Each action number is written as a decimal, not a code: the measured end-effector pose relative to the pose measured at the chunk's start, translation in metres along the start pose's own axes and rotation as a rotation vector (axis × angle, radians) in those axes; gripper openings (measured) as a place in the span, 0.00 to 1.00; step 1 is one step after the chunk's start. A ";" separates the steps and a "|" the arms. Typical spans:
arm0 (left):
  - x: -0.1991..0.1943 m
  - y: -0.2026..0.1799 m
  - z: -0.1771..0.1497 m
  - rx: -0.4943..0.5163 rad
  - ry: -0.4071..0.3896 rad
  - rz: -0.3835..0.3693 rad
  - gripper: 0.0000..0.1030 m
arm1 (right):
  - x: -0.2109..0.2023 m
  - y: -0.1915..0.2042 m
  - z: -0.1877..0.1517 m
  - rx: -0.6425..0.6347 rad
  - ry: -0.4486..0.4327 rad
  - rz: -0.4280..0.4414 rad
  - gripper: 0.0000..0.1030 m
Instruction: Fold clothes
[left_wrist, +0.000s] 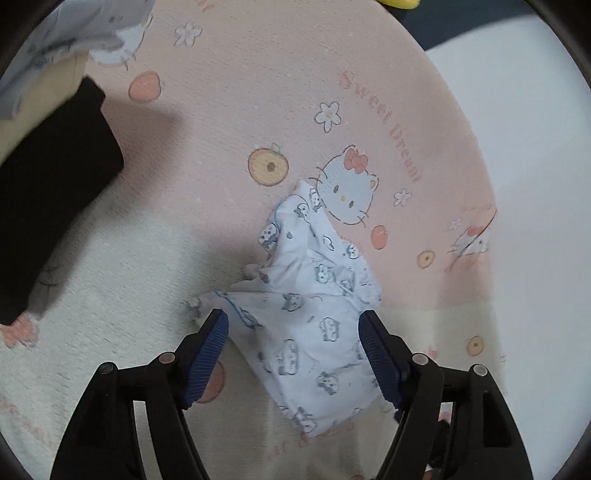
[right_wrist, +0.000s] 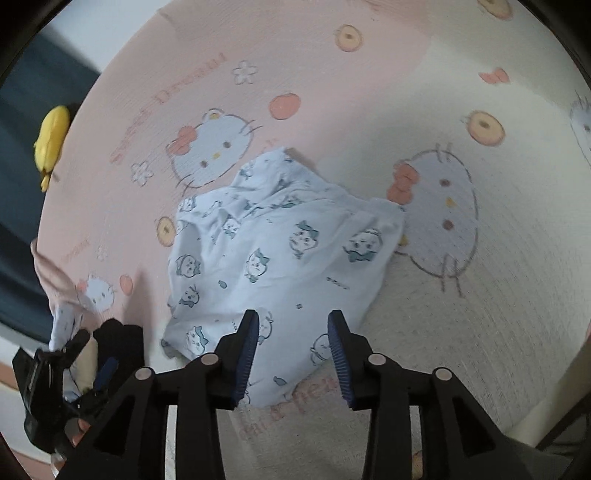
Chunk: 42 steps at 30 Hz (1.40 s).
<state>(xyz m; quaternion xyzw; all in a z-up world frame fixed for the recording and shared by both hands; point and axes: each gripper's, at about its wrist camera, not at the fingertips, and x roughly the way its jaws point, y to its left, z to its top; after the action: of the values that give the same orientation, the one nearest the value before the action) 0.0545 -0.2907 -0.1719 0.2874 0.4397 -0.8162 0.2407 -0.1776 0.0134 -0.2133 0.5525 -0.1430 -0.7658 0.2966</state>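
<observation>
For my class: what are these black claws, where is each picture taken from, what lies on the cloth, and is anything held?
No robot here: a person holds a two-finger gripper in each hand, with a wide-angle camera on each looking along its fingers. One picture looks past the left gripper, the other past the right gripper.

Both look down on a pink and cream sheet printed with cartoon cats. A small white printed garment lies crumpled on it. A black garment lies to one side with other clothes.

Both grippers are open above the white garment; their blue pads do not press it, so nothing is held.
</observation>
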 end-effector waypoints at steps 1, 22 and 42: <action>0.000 -0.002 0.000 0.019 0.001 0.015 0.69 | -0.001 -0.002 0.001 0.005 0.000 0.001 0.41; 0.055 0.011 -0.029 0.089 0.160 0.041 0.67 | 0.026 -0.014 0.047 -0.134 0.146 -0.194 0.45; 0.108 0.010 -0.064 0.175 0.330 0.065 0.28 | 0.071 -0.044 0.050 0.016 0.271 -0.114 0.45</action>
<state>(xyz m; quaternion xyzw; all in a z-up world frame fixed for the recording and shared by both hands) 0.0001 -0.2565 -0.2797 0.4513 0.3910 -0.7849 0.1656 -0.2519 -0.0012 -0.2741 0.6605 -0.0762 -0.6984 0.2647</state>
